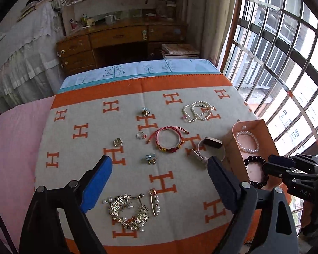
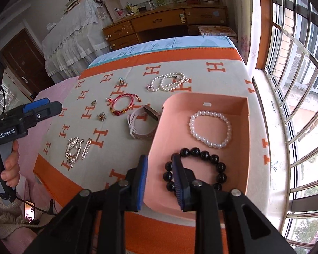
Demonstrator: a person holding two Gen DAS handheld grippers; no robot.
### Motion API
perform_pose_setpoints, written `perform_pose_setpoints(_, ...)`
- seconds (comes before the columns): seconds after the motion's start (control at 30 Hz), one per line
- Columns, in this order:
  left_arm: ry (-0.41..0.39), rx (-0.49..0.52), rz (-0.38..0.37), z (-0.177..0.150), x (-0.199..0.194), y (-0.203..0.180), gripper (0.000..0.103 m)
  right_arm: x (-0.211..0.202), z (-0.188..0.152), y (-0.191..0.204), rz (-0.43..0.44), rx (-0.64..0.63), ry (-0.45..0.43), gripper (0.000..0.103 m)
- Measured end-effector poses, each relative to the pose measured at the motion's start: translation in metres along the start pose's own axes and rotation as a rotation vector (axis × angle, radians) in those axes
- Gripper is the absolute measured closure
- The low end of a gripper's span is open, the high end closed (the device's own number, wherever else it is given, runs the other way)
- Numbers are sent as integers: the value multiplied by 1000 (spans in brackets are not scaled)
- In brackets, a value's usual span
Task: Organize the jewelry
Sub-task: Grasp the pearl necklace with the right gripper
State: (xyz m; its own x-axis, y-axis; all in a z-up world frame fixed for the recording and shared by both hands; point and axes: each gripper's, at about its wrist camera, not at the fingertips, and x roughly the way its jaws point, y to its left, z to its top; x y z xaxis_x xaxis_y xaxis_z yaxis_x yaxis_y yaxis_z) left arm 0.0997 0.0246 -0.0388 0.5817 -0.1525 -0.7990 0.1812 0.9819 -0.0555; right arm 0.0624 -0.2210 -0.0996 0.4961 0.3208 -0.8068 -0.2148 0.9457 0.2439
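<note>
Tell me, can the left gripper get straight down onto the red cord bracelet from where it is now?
Probably yes. The left gripper is open and empty, and the red cord bracelet lies flat on the blanket ahead with nothing over it; only the watch sits close beside it.

In box (image 2: 243, 127): two bead bracelets (image 2: 210, 128), one near, one far
Left of box: watch (image 2: 141, 124)
Far on blanket (image 2: 212, 78): pearl necklace (image 2: 168, 82)
</note>
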Motion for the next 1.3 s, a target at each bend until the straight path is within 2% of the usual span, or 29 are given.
perform_pose_setpoints(0.3, -63, -18, 22, 33, -21, 28, 8, -21, 78, 28, -27, -58, -88, 66)
perform_pose_setpoints(0.37, -79, -21, 28, 43, -22, 32, 4, -20, 95, 29, -26, -58, -93, 66)
perform_pose_setpoints(0.47, -71, -10, 18, 58, -12, 34, 4, -8, 119, 24, -18, -29, -66, 66)
perform_pose_setpoints(0.6, 0, 8, -7, 74, 24, 31, 4, 26, 144, 8, -16, 33, 2, 66)
perform_pose_setpoints(0.7, 76, 21, -37, 80, 61, 27, 4, 60, 153, -9, -49, 84, 73, 66)
perform_pose_setpoints(0.97, 238, 71, -49, 79, 147, 11, 14, 145, 149, -47, -71, 226, 260, 66)
perform_pose_setpoints(1.17, 326, 90, -64, 74, 186, 2, 23, 173, 149, -51, -137, 214, 304, 66)
perform_pose_setpoints(1.3, 354, 110, -65, 71, 199, -2, 29, 177, 151, -39, -165, 149, 285, 67)
